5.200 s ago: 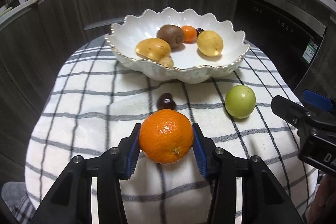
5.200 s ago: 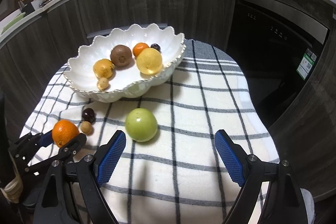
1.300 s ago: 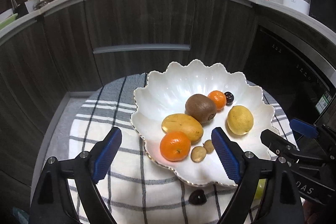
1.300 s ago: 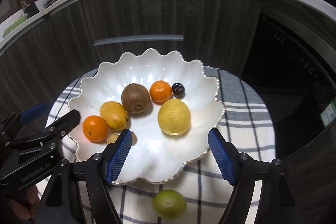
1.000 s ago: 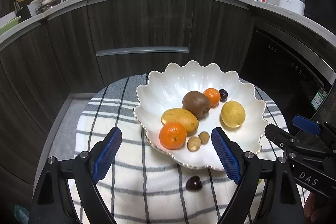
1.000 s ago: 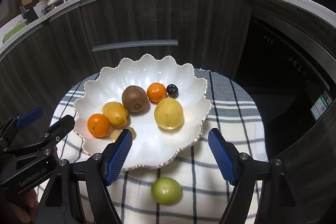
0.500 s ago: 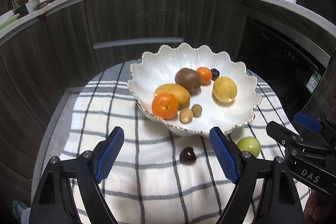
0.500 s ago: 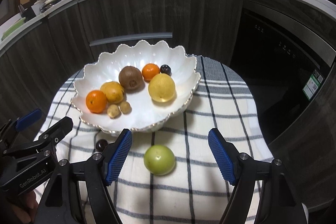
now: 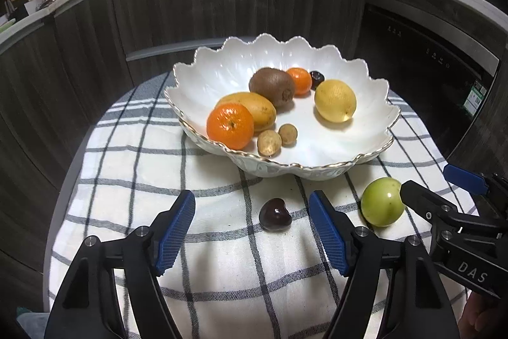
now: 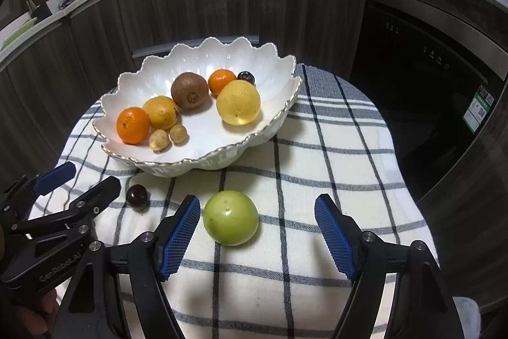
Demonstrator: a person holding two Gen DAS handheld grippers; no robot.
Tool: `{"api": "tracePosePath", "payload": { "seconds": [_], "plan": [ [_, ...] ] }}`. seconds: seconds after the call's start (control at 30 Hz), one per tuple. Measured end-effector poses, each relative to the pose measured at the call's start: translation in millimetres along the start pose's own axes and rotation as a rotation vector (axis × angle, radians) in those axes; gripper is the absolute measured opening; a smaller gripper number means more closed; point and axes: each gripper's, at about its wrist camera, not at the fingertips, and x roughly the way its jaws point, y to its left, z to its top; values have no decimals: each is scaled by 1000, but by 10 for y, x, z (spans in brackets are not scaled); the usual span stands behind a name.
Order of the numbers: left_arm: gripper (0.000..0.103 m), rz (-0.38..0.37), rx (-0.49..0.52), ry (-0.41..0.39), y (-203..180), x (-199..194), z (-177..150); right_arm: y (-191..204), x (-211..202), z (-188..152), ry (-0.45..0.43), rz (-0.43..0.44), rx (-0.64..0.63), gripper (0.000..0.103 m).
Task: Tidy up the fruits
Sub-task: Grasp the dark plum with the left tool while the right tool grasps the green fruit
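- The left tool (image 9: 250, 231) had black arms, blue ribbed pads and silver screws.
- The right tool (image 10: 257, 234) matched it, its side lettered "DAS".

Right gripper (image 10: 257, 235) sits low over checked cloth (image 10: 317, 180), jaws apart, green fruit (image 10: 230, 217) between them, nearer the left pad, not touched. Dark cherry (image 10: 137, 195) lies on cloth to the left, just in front of left gripper (image 10: 82, 185). White scalloped bowl (image 10: 203, 59) behind holds 2 tangerines, a large one (image 10: 132, 125) at front-left & a small one (image 10: 222, 80) at back, plus kiwi (image 10: 189, 91), lemon (image 10: 238, 102), mango (image 10: 161, 112), 2 small tan fruits (image 10: 168, 137), dark cherry at back (image 10: 246, 77).
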Motion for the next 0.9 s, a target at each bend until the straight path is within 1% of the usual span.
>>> {"api": "tracePosePath", "payload": {
  "seconds": [0.07,0.27,0.33,0.47,0.6,0.7,0.77,0.9],
  "plan": [
    [66,-6,2,9,-8,51,-15,-9,41,-19,7,-2,1,75],
    [63,-15,17,29,-57,202,-60,-61,170,-60,28,2,14,75],
    [59,-19,22,35,-71,252,-70,-71,200,-68,33,8,19,75],
    [58,-16,22,42,-70,327,-84,-42,214,-65,30,15,10,75],
    [55,-29,24,52,-82,379,-98,-19,228,-61,40,24,6,75],
    [51,-35,24,66,-97,434,-102,9,247,-66,44,40,2,75],
    [43,-39,16,85,-90,472,-96,23,279,-74,52,46,-2,76],
    [42,-32,16,100,-97,500,-97,19,351,-90,70,54,6,75]
  ]
}}
